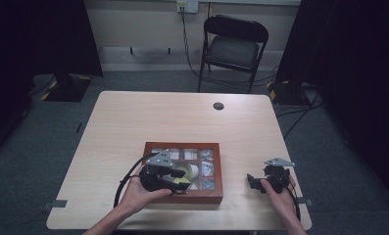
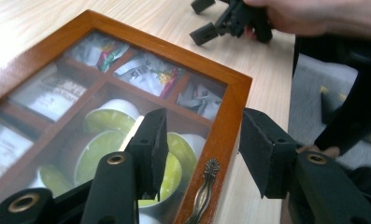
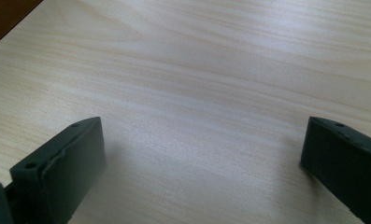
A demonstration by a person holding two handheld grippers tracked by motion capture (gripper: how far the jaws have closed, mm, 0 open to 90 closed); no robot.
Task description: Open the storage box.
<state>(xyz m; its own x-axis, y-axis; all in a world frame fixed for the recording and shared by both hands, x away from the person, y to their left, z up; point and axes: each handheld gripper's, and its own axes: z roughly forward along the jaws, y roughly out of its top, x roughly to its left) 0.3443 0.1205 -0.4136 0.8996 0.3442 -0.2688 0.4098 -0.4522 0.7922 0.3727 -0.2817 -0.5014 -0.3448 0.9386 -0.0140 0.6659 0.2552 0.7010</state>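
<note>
A brown wooden box (image 1: 182,197) with a glass lid stands near the table's front edge. Through the lid (image 2: 57,93) I see tea sachets and yellow-green capsules (image 2: 101,119) in compartments. My left gripper (image 1: 175,180) is open at the box's front. In the left gripper view (image 2: 204,144) one jaw hangs over the glass and the other outside the front rim (image 2: 230,116), above a brass latch (image 2: 205,186). My right gripper (image 1: 255,182) rests on the table to the right of the box. Its jaws stand wide open (image 3: 202,154) over bare wood, holding nothing.
The light wooden table (image 1: 182,122) has a dark cable hole (image 1: 218,105) at the back. A black folding chair (image 1: 233,46) stands behind the table, with cables on the floor. A corner of the box (image 3: 5,14) lies at the right gripper view's upper left.
</note>
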